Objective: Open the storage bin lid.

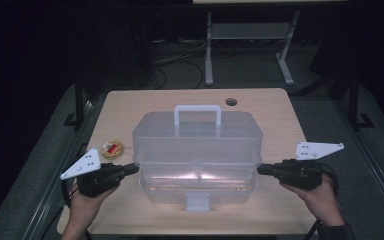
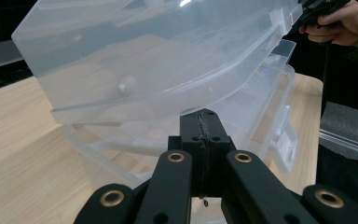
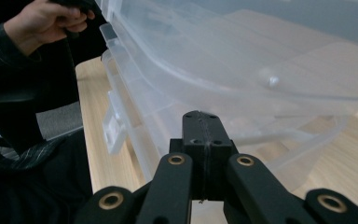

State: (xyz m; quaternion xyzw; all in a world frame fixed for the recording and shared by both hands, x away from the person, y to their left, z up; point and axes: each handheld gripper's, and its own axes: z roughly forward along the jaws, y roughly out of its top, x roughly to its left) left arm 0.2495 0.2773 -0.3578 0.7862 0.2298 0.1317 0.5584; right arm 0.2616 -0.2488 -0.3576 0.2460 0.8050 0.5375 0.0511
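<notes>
Nearest you, at six o'clock on the desk (image 1: 280,107), your two hands come in from the bottom edge, each holding a gripper level against an end of the clear plastic toolbox (image 1: 197,155). Your left gripper (image 1: 132,170), at eight o'clock of the box, has its jaws pressed flat together with nothing between them; its tip sits just under the rim of the raised lid (image 2: 144,60), as the left gripper view shows. Your right gripper (image 1: 261,170), at four o'clock of the box, is likewise closed tight on nothing, its tip tucked beneath the lid's edge at the opposite end. The box stands at the middle of the desk, its front latch (image 1: 198,201) facing you and its white handle (image 1: 197,114) upright at twelve o'clock. The lid tilts up off the tray beneath it. At nine o'clock of the box, apart from it, lies a small round tin (image 1: 112,148). Beyond the desk, a white table frame (image 1: 250,45) stands on the dark floor.
</notes>
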